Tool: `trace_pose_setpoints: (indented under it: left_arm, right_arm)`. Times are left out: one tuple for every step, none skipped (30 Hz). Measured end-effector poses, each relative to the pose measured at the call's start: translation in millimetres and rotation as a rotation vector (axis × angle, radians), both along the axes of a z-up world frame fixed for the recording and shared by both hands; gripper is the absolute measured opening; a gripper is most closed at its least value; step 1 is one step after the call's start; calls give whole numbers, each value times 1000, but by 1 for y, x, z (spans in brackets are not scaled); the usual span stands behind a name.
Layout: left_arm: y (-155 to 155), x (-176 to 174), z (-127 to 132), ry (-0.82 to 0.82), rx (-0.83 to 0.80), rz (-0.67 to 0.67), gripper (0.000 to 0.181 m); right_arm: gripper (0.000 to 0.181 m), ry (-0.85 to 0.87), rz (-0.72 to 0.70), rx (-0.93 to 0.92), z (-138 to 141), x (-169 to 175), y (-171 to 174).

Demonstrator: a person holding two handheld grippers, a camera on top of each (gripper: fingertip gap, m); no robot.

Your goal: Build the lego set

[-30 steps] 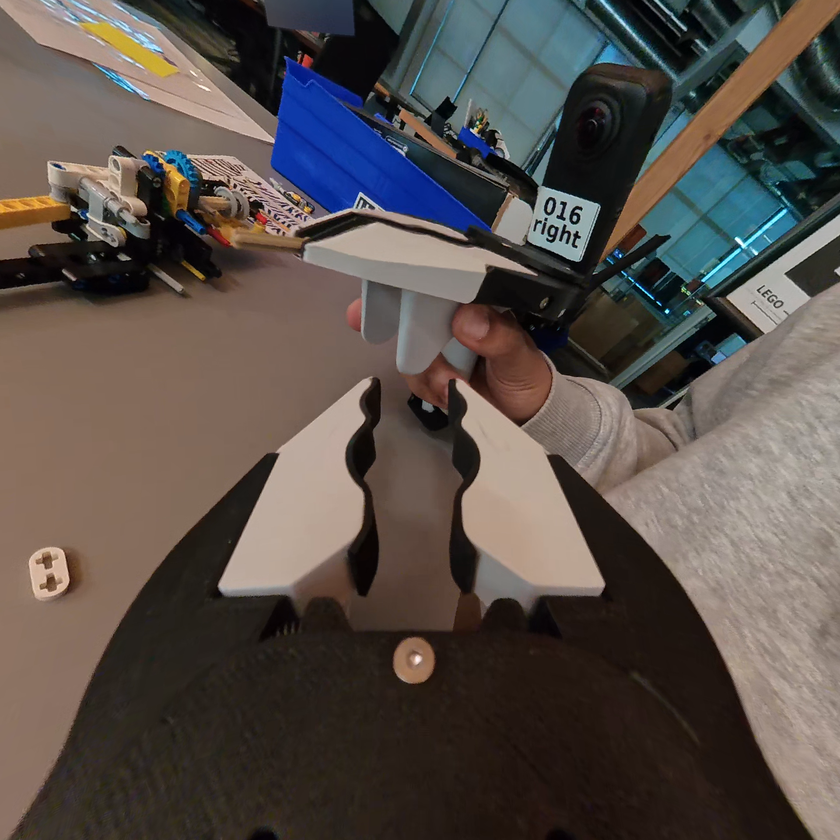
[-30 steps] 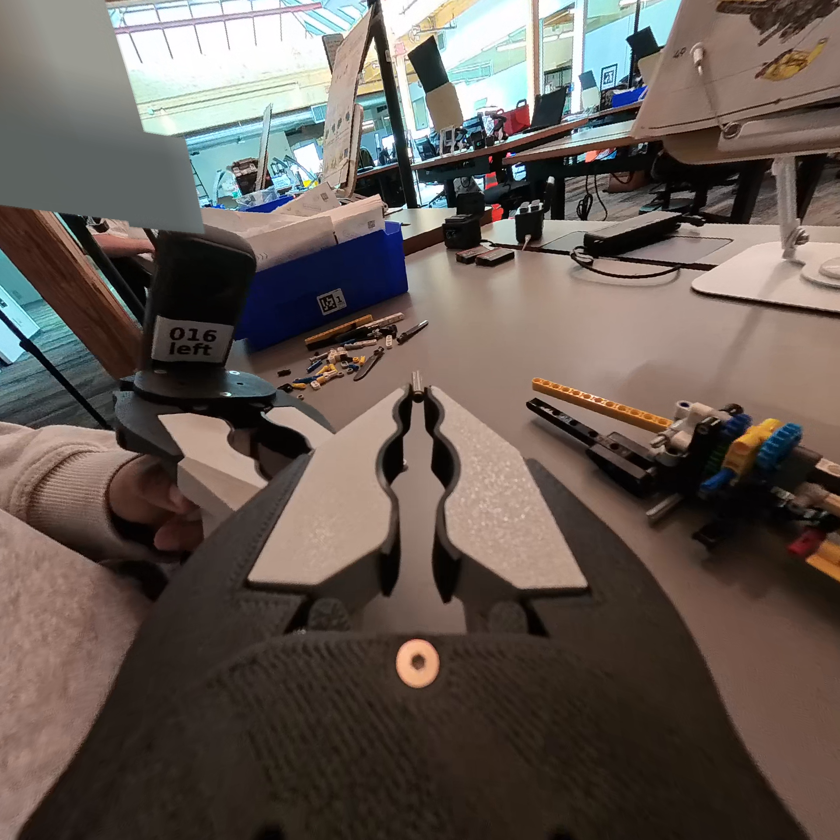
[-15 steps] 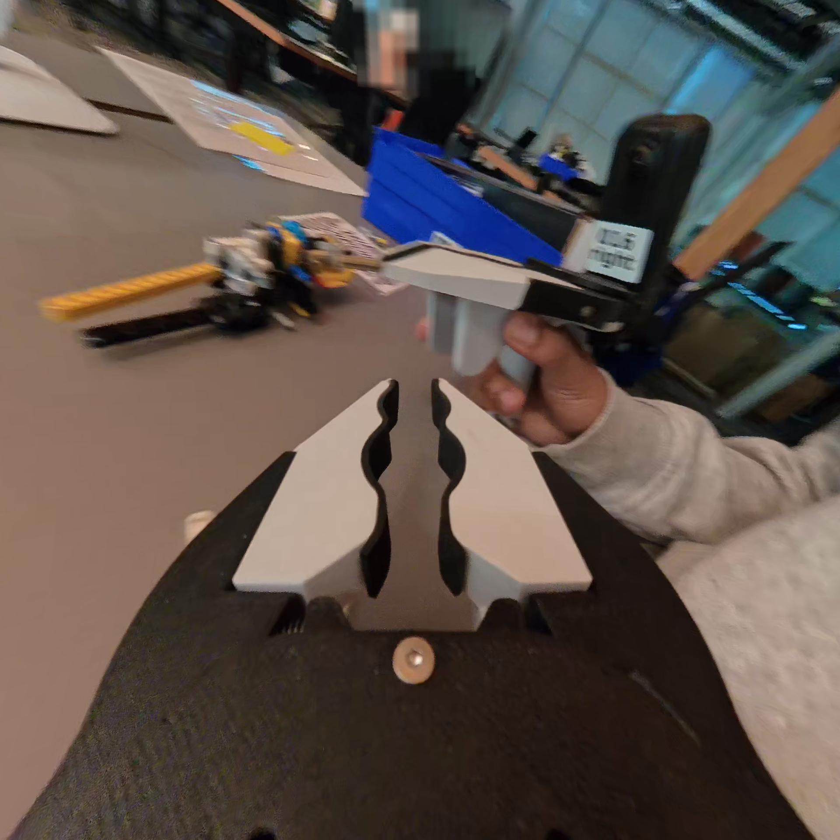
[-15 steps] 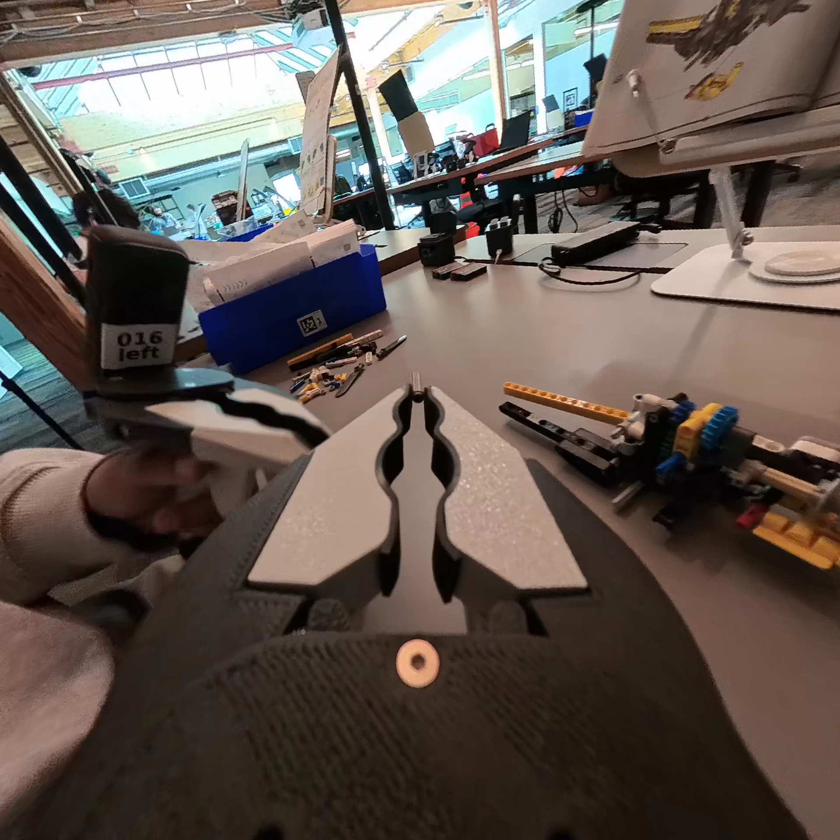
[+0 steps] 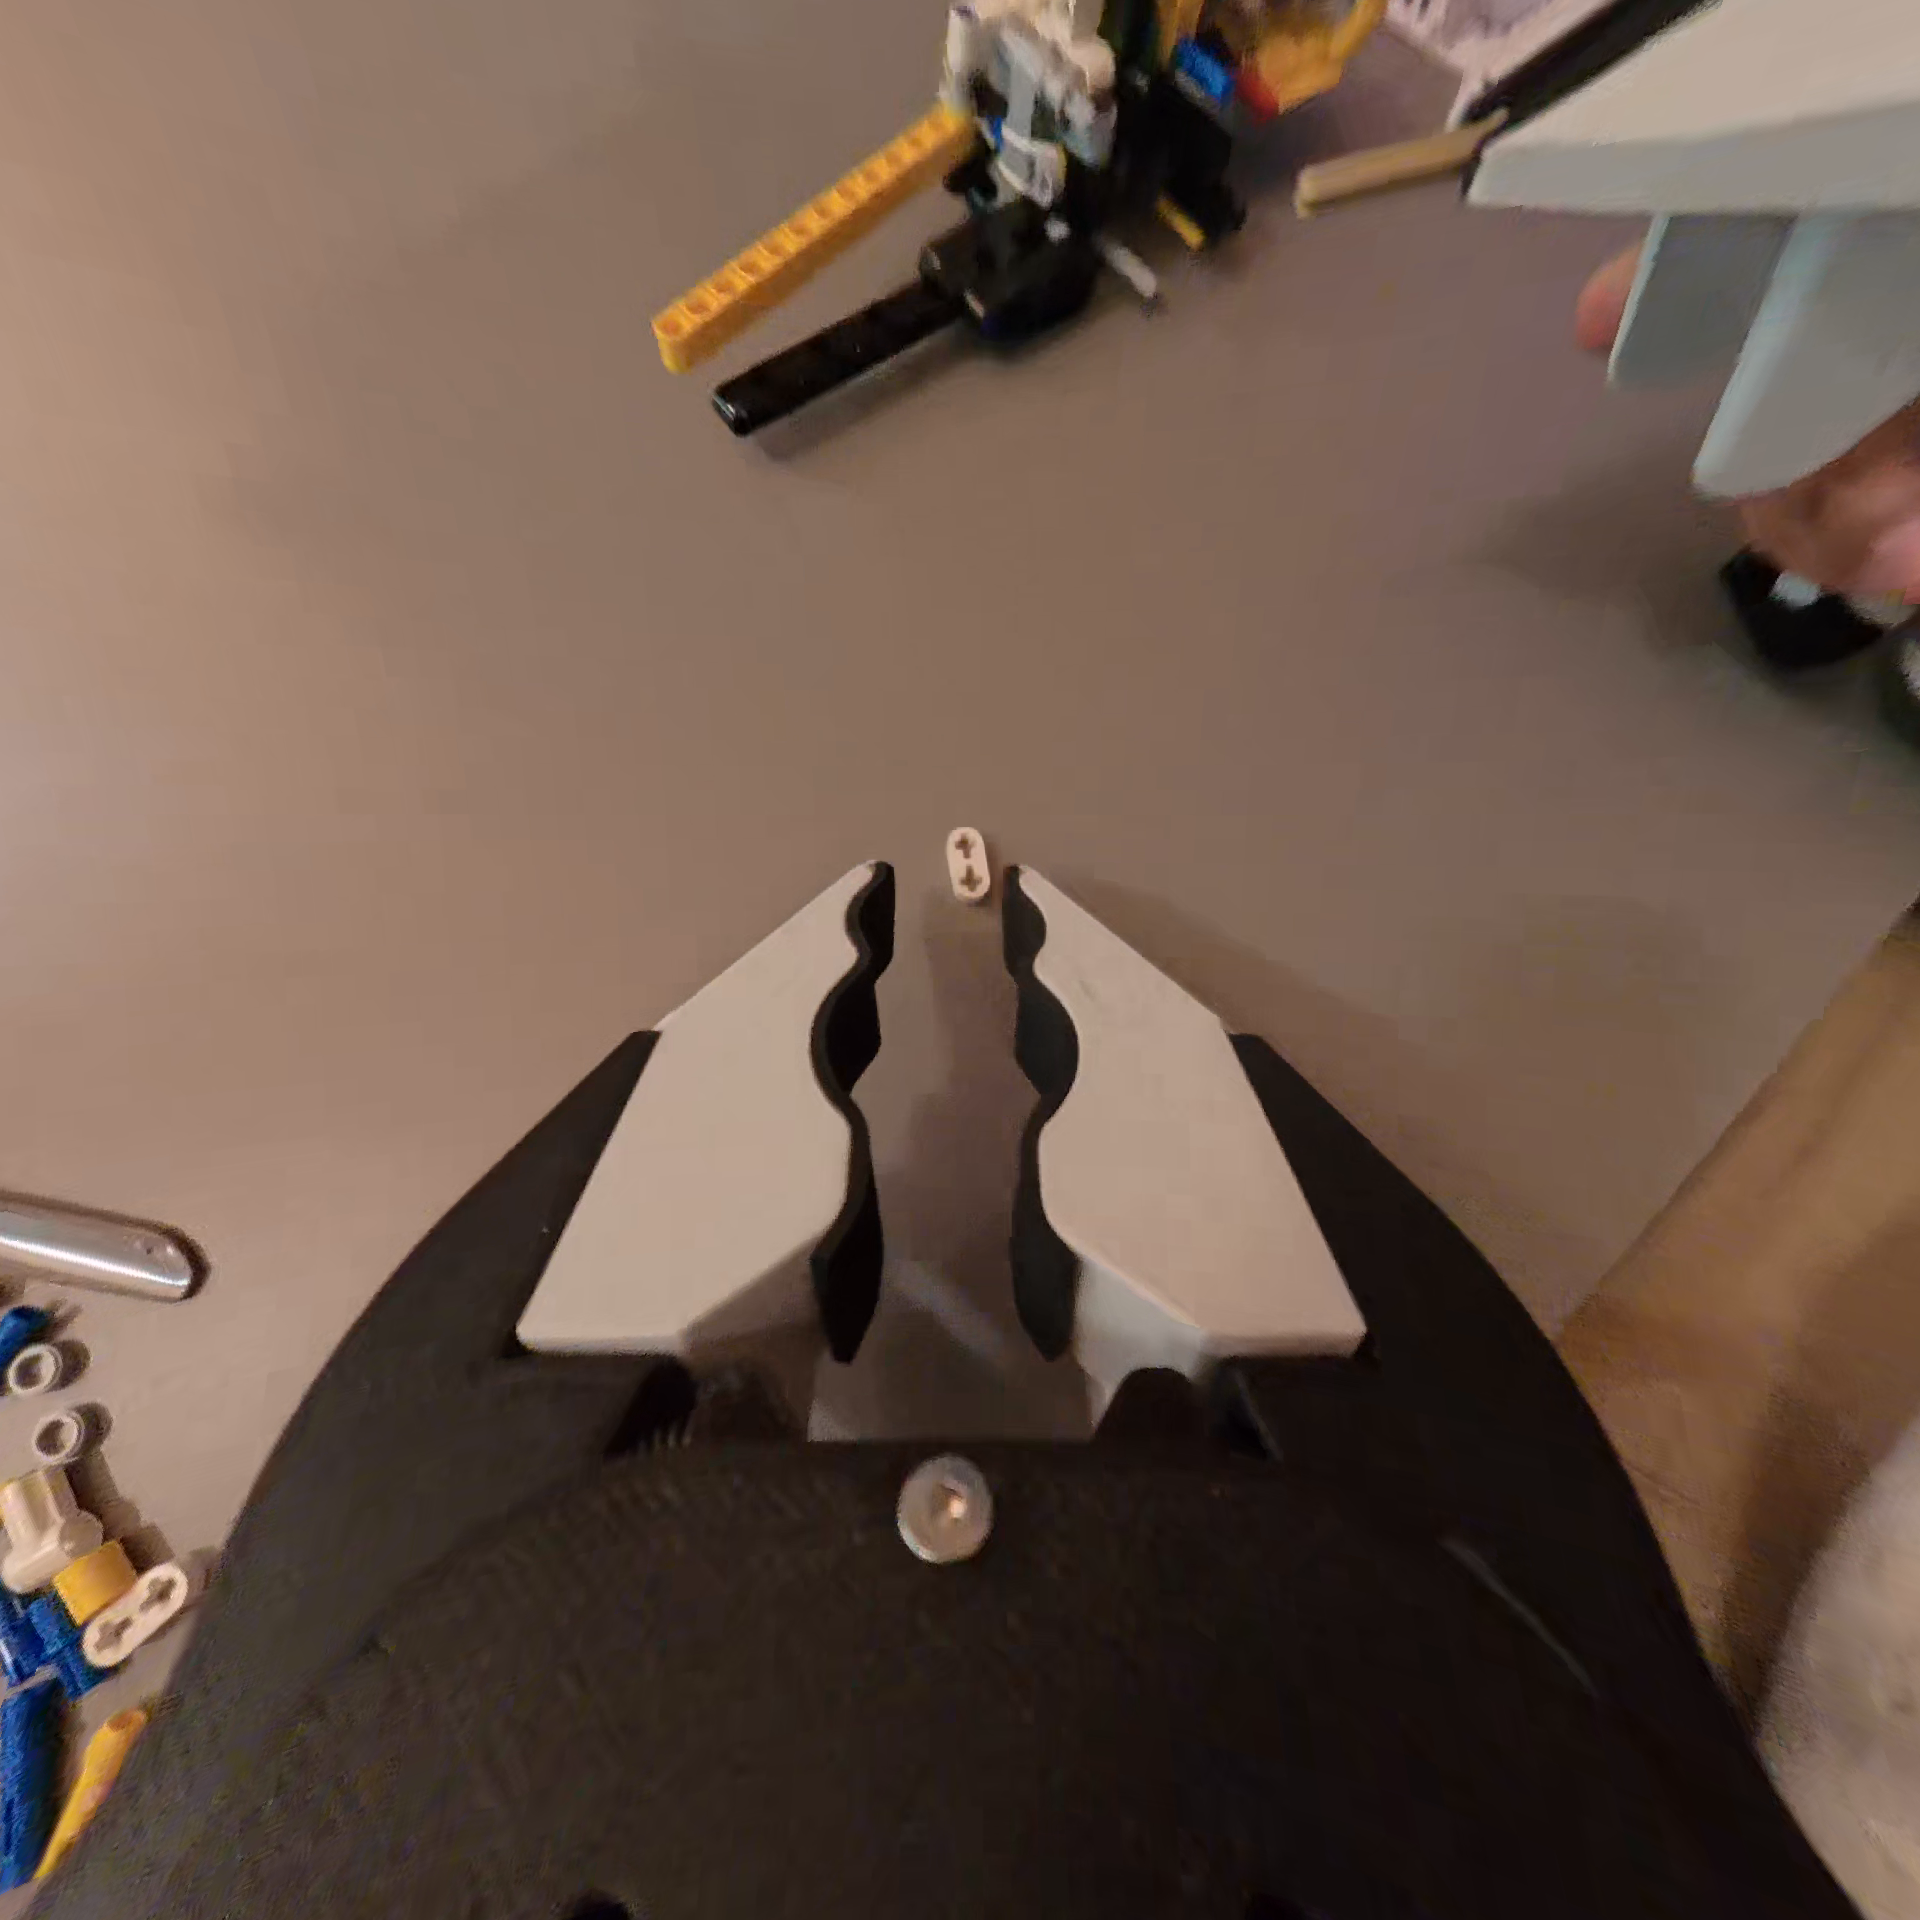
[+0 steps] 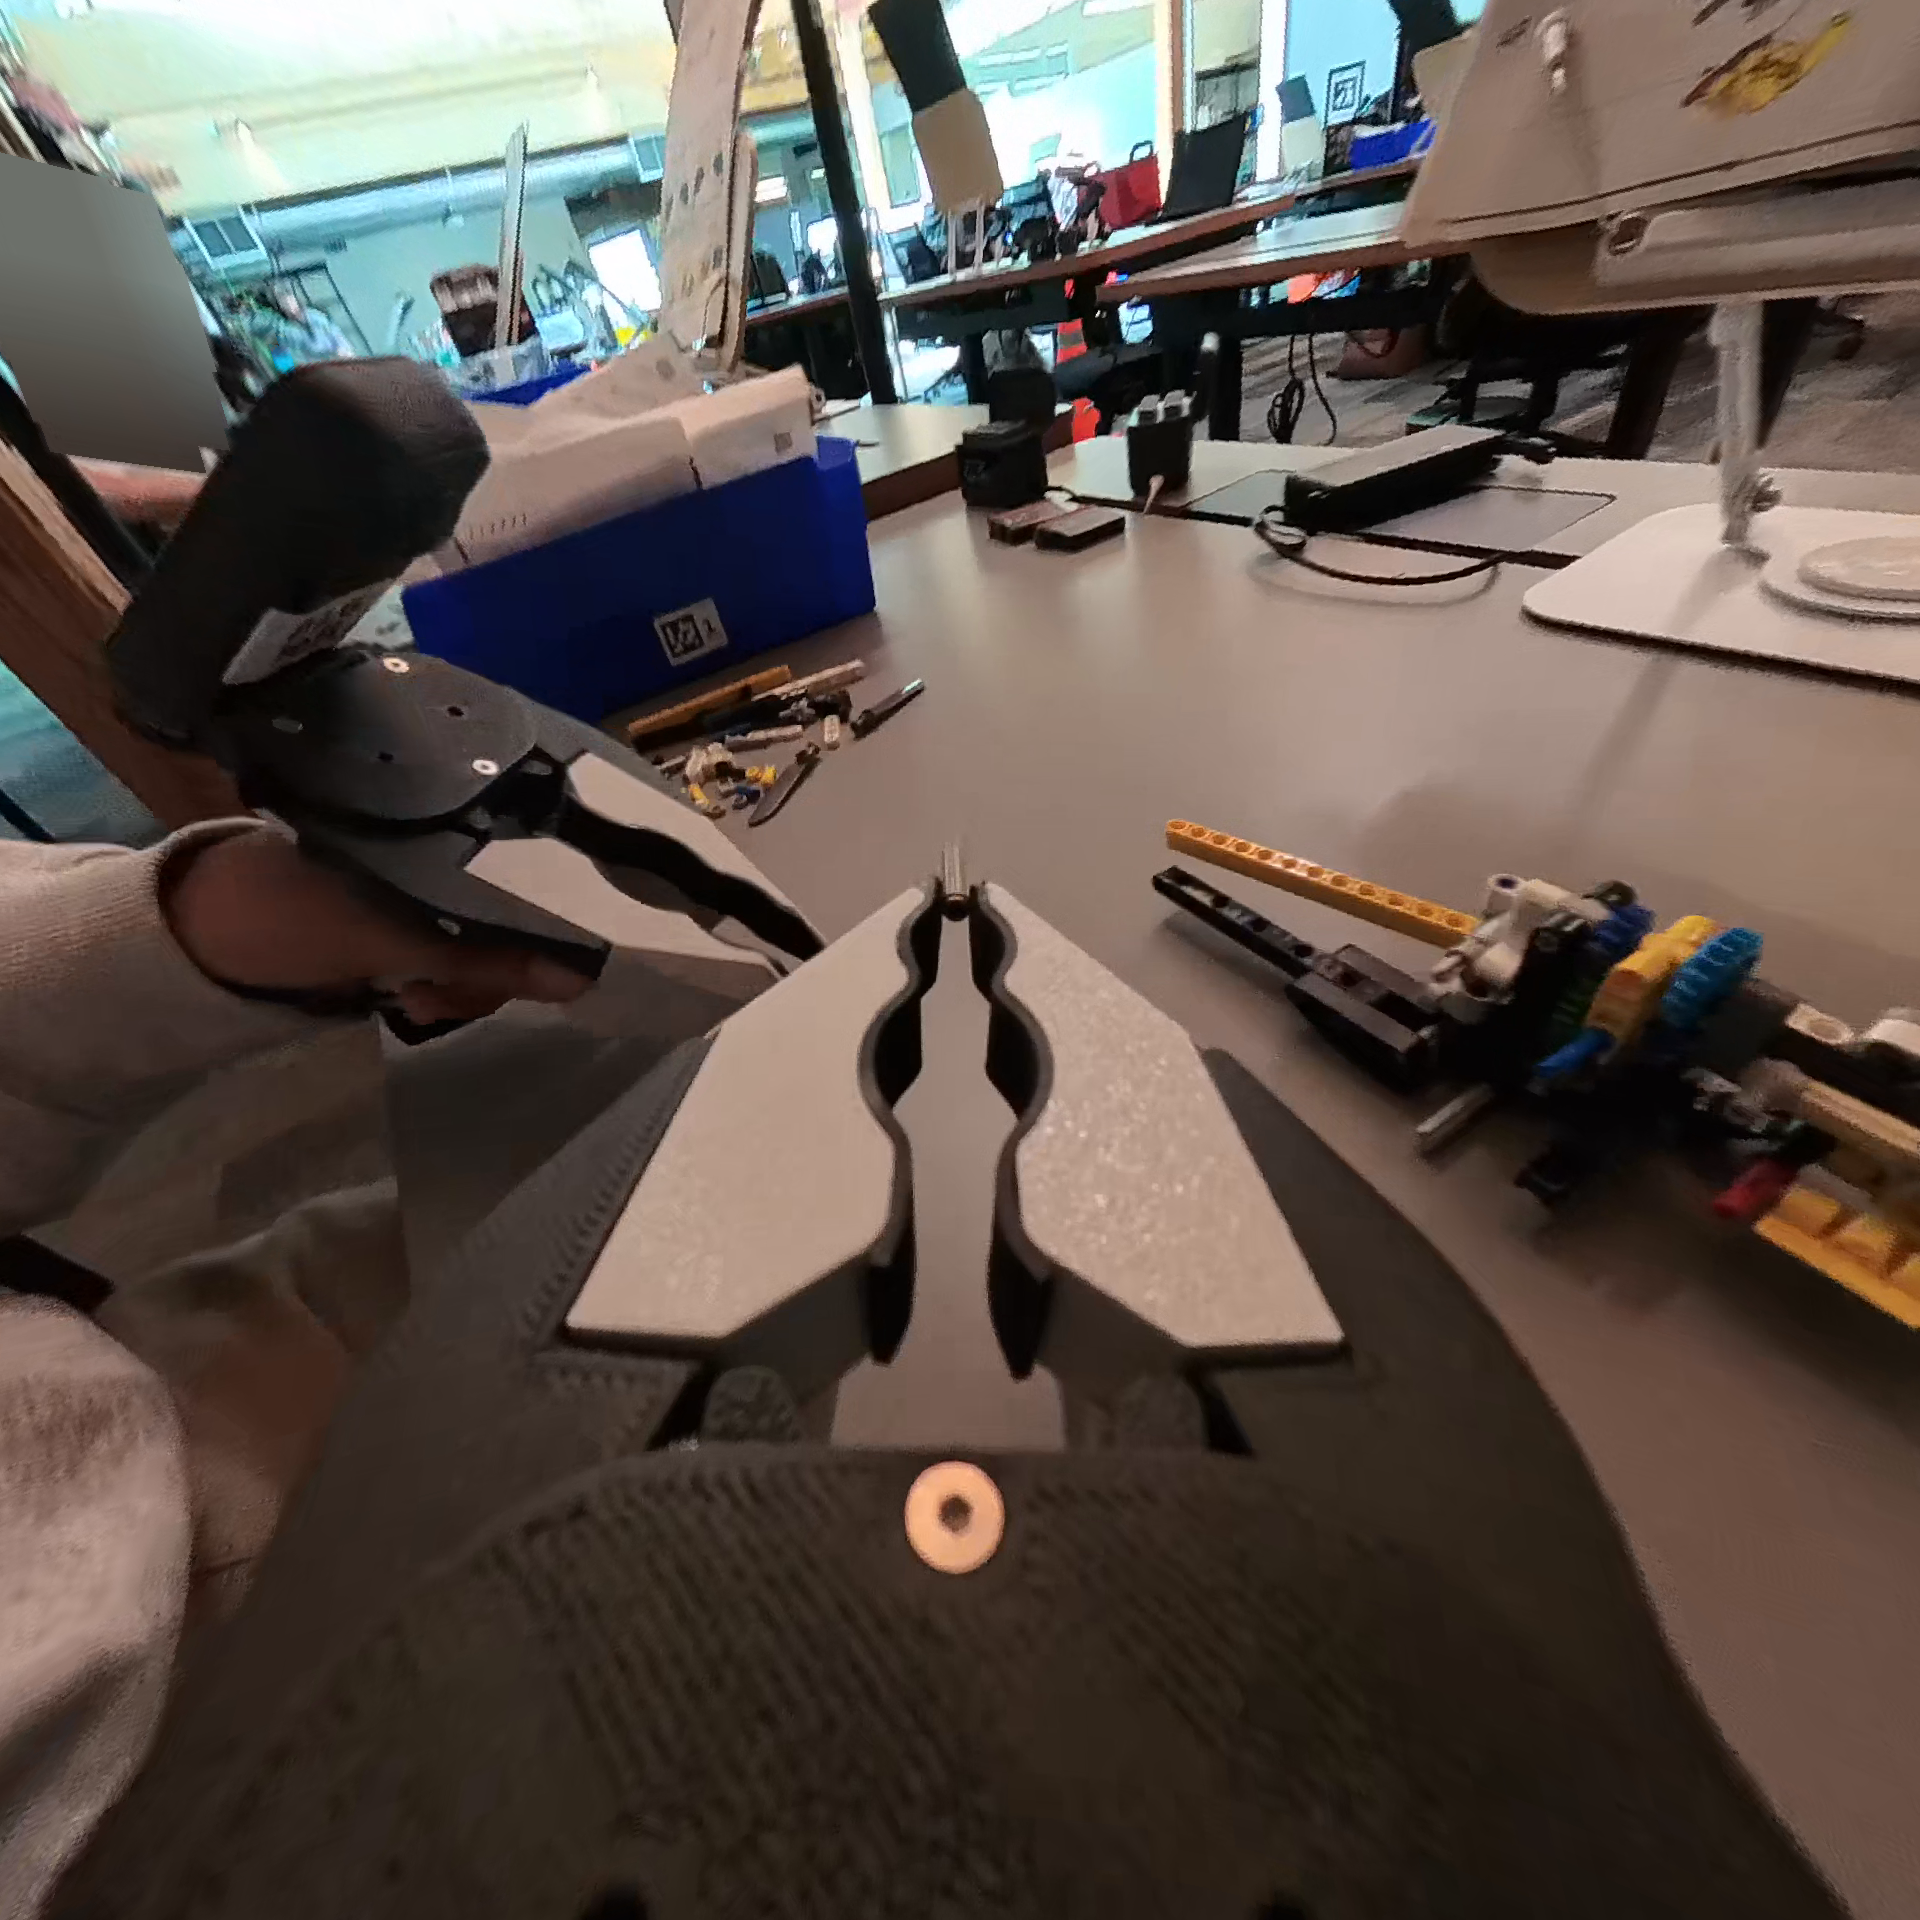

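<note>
A small white two-hole lego piece [image 5: 968, 865] lies flat on the grey table [image 5: 416, 727]. My left gripper [image 5: 943, 875] is open and points down at it, with the piece just off its fingertips and slightly nearer the right finger. It also shows in the right wrist view [image 6: 790, 940], tilted down. My right gripper [image 6: 951, 899] is shut on a thin dark pin [image 6: 951, 871] that sticks out past its tips. The part-built lego model [image 6: 1558, 997], with a yellow beam, a black beam and blue gears, lies to its right, and at the top of the left wrist view [image 5: 1039, 156].
Loose lego parts [image 5: 62, 1558] and a metal cylinder [image 5: 94, 1247] lie at my left. A blue bin [image 6: 644, 592] with more loose parts [image 6: 758, 738] in front stands at the back. A white stand base [image 6: 1714, 592] is at the far right. The table edge [image 5: 1704, 1195] runs close on the right.
My left gripper has swung from level to pointing down at the table and moved over the white two-hole piece. The right gripper has stayed shut on its pin.
</note>
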State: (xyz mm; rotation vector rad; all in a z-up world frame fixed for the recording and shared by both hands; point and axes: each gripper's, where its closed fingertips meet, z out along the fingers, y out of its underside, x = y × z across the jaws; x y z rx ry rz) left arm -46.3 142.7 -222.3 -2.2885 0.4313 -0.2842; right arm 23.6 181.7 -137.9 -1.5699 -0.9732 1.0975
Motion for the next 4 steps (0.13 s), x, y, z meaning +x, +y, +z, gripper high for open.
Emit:
trace_pose_setpoints:
  left_arm:
    - [0, 1, -4, 31, 2, -4, 21]
    - [0, 4, -7, 43, 2, -13, 21]
    - [0, 6, -9, 40, -2, -20, 22]
    - [-1, 9, -12, 32, -16, -26, 21]
  right_arm:
    - [4, -14, 10, 11, -1, -2, -3]
    - [4, -27, 23, 18, -3, -5, -7]
    - [4, -39, 37, 19, -5, -7, -10]
    - [4, -51, 50, 16, -7, -10, -13]
